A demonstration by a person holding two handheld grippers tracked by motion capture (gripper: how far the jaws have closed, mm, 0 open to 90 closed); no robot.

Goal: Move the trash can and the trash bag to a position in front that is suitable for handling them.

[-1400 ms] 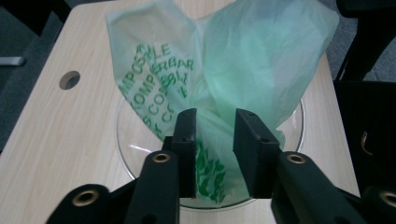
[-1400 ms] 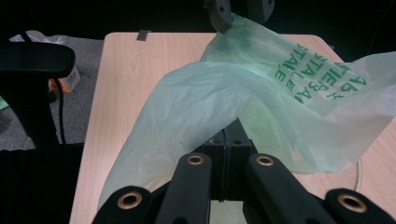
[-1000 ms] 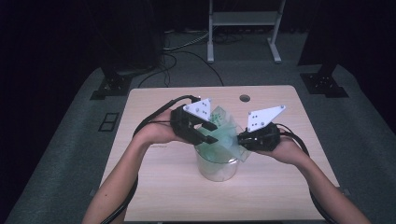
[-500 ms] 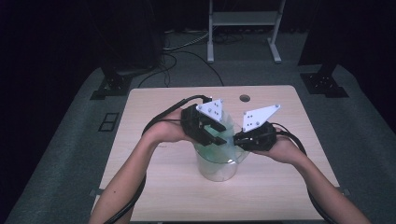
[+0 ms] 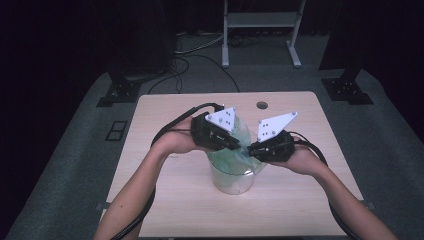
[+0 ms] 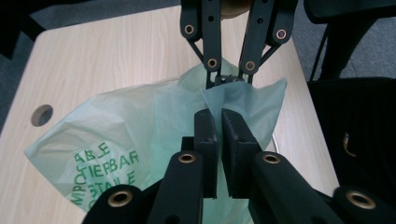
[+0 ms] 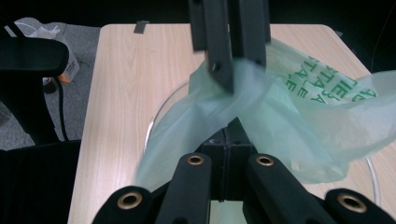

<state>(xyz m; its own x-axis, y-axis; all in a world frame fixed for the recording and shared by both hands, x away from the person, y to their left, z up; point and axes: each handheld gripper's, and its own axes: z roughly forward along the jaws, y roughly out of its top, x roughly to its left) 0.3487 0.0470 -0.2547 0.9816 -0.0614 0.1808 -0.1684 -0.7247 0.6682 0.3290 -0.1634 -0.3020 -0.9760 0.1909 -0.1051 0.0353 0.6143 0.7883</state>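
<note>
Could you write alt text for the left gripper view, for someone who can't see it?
Two black jaws of the left gripper pinch the edge of a thin pale green plastic bag with green lettering, above a light wooden table. Opposite, the right gripper grips the same edge of the bag from the far side.

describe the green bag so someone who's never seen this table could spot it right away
On the light wooden table, a clear round container stands near the middle. The thin pale green bag rises out of it, pinched by the left gripper and right gripper. It alone carries dark green lettering.
</note>
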